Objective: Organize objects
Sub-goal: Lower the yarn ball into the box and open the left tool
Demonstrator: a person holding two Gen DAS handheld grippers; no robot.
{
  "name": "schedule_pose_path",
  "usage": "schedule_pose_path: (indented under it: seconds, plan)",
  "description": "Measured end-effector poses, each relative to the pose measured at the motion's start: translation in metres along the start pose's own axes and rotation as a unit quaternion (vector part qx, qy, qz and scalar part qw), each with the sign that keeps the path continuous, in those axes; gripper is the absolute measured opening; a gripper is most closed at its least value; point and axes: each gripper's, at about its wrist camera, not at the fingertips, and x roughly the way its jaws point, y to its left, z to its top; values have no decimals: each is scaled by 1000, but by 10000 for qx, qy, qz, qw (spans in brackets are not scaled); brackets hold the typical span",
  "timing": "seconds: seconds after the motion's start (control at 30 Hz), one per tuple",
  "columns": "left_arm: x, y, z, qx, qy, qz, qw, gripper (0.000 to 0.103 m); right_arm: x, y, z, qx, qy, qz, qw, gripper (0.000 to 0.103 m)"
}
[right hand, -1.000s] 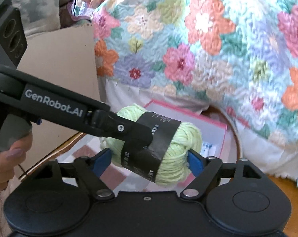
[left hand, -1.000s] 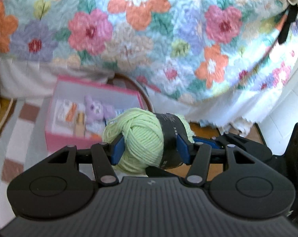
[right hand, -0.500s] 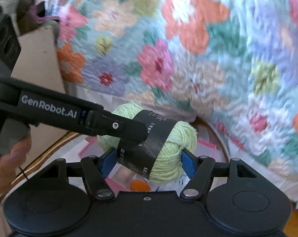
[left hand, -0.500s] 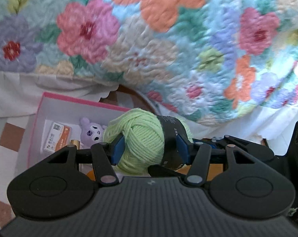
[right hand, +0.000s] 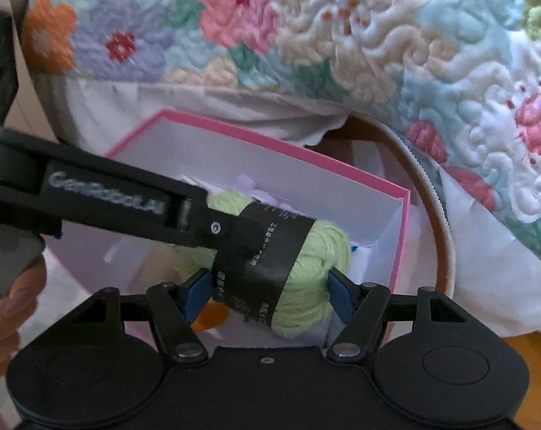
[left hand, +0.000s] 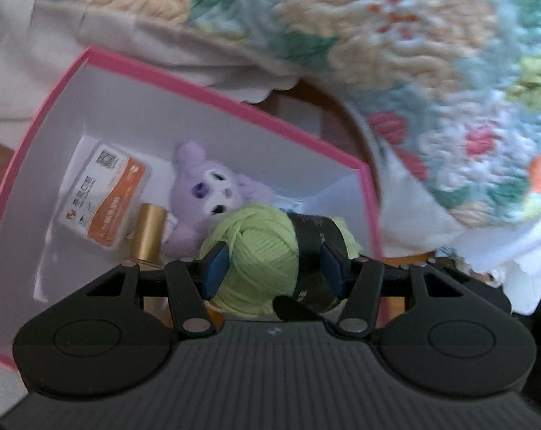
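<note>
Both grippers clamp one ball of light green yarn (left hand: 259, 251) with a black paper band: the left gripper (left hand: 274, 267) across its middle, the right gripper (right hand: 266, 292), whose jaws have just been closing, end to end. Just beyond and below lies an open pink box (left hand: 213, 89) holding a lilac plush toy (left hand: 206, 190), an orange-and-white packet (left hand: 105, 197) and a gold tube (left hand: 146, 233). Farthest, a floral quilt (right hand: 342, 28) hangs off the bed.
</note>
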Motion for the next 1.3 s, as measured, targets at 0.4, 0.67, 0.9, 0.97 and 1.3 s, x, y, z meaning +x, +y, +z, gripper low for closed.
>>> schedule_pose_path:
  seconds: [0.4,0.67,0.9,0.97,1.3]
  plan:
    - [22,-4,-16,14,71,521,9986,30,9,-25,-27,340,-296,68,9990,75]
    - [32,-13,-19,124,-78,462,9988,33,25,-25,-34,-63,-108,-137,9998,31]
    - [11,-10,-24,198,-42,620,9979,47,35,-27,-28,-60,-119,-193,9997,33]
    - [1,-13,-28,347,36,775,9964,51,24,-27,-35,103,-143,-118,9998,39]
    - [-56,-32,-30,748,167,1217,9896,60,-15,-1,-47,746,-92,79,9971,57]
